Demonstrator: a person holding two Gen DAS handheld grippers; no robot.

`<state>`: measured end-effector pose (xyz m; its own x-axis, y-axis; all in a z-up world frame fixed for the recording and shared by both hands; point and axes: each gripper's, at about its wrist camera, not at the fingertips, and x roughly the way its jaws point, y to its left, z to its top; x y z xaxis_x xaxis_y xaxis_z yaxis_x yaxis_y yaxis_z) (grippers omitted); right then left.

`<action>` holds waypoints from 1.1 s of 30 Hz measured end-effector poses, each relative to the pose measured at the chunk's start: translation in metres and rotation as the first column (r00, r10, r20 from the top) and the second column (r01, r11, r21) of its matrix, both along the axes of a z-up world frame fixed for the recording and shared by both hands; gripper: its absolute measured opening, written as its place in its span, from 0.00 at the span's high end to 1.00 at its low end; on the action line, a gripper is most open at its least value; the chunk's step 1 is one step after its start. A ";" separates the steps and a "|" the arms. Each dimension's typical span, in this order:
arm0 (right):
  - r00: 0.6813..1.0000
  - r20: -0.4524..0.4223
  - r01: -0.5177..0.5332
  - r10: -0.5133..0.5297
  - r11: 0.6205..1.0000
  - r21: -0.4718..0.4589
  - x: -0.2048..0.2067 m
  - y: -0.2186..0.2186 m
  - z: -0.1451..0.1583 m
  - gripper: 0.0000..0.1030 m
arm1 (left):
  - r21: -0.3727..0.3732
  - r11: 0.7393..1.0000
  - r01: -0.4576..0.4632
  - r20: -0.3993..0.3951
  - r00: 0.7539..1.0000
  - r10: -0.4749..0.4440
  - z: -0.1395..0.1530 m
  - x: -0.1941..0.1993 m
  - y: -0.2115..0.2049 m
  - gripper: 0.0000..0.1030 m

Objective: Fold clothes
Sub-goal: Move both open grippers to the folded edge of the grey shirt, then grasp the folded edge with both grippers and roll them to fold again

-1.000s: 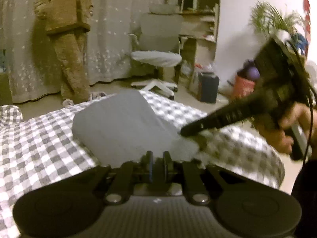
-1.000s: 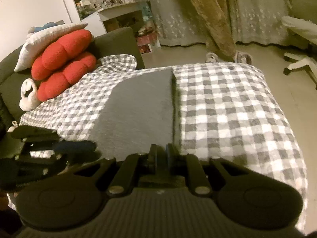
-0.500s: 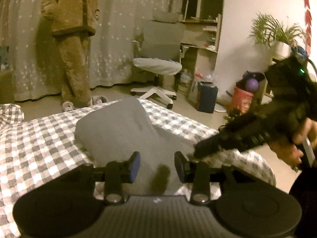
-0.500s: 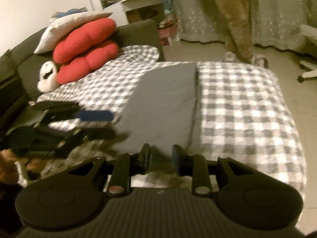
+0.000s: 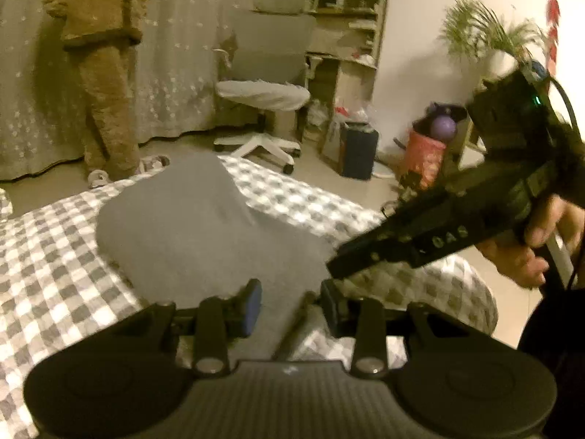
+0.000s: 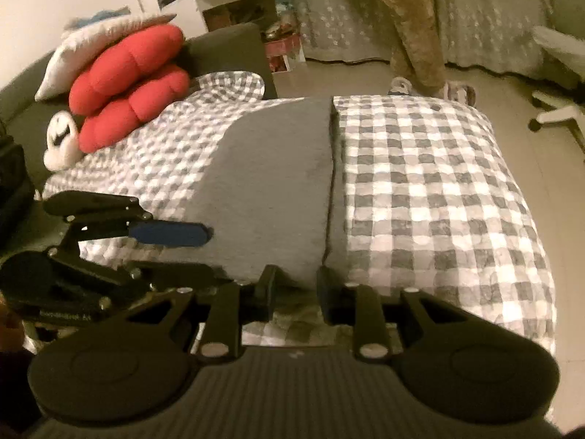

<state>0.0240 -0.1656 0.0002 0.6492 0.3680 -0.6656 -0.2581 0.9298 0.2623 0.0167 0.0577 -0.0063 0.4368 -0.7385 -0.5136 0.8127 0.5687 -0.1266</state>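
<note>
A grey garment [image 5: 190, 230] lies folded flat on the checked bed cover [image 5: 44, 278]; the right wrist view shows the same garment [image 6: 278, 183] with a straight folded edge down its right side. My left gripper [image 5: 290, 305] hovers open at the garment's near edge, nothing between its fingers. My right gripper [image 6: 294, 289] is open too, just off the near edge, holding nothing. From the right of the left wrist view, the right gripper [image 5: 420, 241] reaches in, held by a hand [image 5: 530, 252]. At the right wrist view's left stands the left gripper [image 6: 172, 252], jaws apart.
A person in a brown fleece suit [image 5: 102, 73] stands past the bed by a curtain. An office chair [image 5: 267, 87], shelves, a dark bin [image 5: 358, 153] and a plant [image 5: 490, 33] stand beyond. Red cushions [image 6: 128, 84] and a white pillow [image 6: 76, 55] lie at the bed's head.
Both grippers were shut on the garment's near edge a second ago; both have opened and let go, and drawn back slightly. The garment now lies flat.
</note>
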 end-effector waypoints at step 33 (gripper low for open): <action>0.933 -0.339 0.310 -0.121 0.749 0.585 0.002 -0.060 -0.042 0.41 | -0.268 0.761 -0.591 -0.560 0.738 0.376 -0.044 0.123 0.038 0.42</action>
